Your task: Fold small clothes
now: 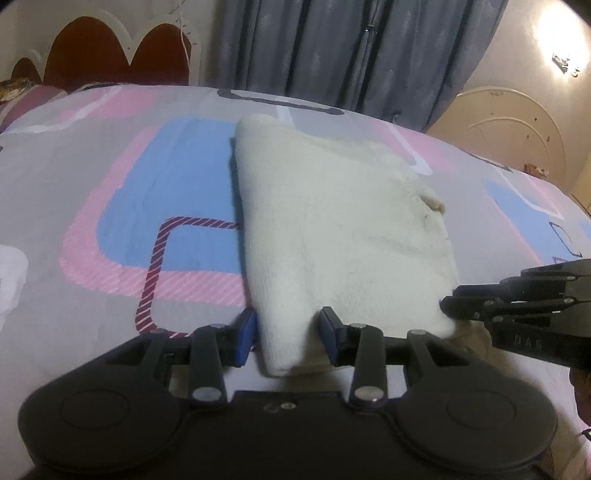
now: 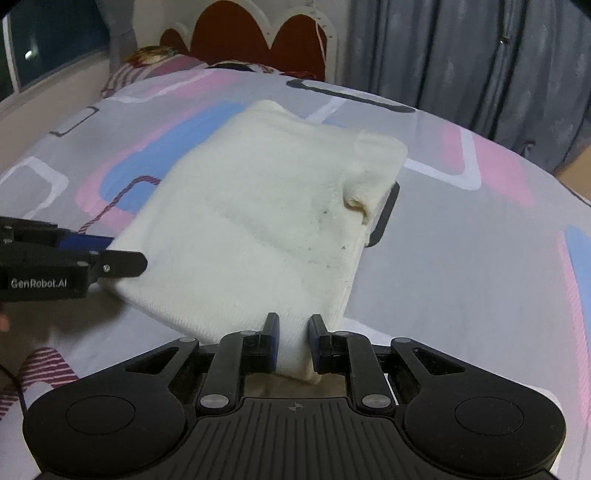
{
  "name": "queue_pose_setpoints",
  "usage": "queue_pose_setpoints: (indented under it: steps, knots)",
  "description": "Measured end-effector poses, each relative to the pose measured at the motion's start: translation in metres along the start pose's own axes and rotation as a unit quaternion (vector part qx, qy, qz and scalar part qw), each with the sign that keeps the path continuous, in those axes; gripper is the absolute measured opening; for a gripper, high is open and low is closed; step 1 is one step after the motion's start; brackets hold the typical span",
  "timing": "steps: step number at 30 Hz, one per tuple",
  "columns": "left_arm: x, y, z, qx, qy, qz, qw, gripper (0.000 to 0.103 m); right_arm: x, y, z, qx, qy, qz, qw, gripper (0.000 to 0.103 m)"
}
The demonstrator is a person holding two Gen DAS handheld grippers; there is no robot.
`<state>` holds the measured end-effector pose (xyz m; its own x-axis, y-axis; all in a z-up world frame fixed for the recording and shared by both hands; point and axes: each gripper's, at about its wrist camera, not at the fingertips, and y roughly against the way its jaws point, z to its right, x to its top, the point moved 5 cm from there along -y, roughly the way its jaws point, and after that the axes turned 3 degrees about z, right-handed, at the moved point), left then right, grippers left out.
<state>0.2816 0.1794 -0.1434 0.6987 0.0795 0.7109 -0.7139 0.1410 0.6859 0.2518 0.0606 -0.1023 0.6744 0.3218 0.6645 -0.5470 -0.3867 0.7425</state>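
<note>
A cream knitted garment (image 1: 332,229) lies folded on the patterned bedsheet (image 1: 110,192); it also shows in the right wrist view (image 2: 258,221). My left gripper (image 1: 288,336) stands open around the garment's near left corner, the cloth between its blue pads. My right gripper (image 2: 293,339) stands open around the near right corner, cloth between its pads. The right gripper also shows in the left wrist view (image 1: 454,306), at the garment's right edge. The left gripper shows in the right wrist view (image 2: 136,258), at the left edge.
A headboard with dark red panels (image 2: 258,33) stands at the far end of the bed. Grey curtains (image 1: 351,48) hang behind. A pillow (image 2: 155,62) lies at the far left. A cream arched cabinet door (image 1: 509,129) is at the right.
</note>
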Motion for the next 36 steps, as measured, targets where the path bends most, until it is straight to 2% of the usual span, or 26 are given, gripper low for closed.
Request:
queue_pose_setpoints:
  steps: [16,24,27,29,34,36]
  knots:
    - [-0.003,-0.001,-0.002,0.001,0.009,0.012,0.9999,0.042,-0.006,0.000,-0.002,-0.020,0.006,0.017,1.000,0.015]
    - [-0.003,0.001,0.001,0.024,-0.004,0.014,0.9996,0.047,-0.014,0.004,0.000,-0.023,-0.010,0.036,0.999,0.015]
    - [-0.003,0.001,0.002,0.040,-0.014,0.016,0.9990,0.054,-0.017,0.007,0.000,-0.028,-0.005,0.042,0.999,0.015]
    - [-0.003,0.001,0.002,0.055,-0.019,0.015,0.9982,0.064,-0.018,0.007,-0.002,-0.034,0.007,0.047,0.998,0.015]
    - [-0.014,0.016,0.002,0.065,-0.001,0.003,0.9979,0.067,-0.019,0.010,-0.002,-0.040,0.005,0.037,0.999,0.015]
    - [-0.026,0.025,0.007,0.075,-0.013,-0.010,0.9970,0.067,-0.022,0.017,-0.002,-0.040,0.000,0.022,0.999,0.016]
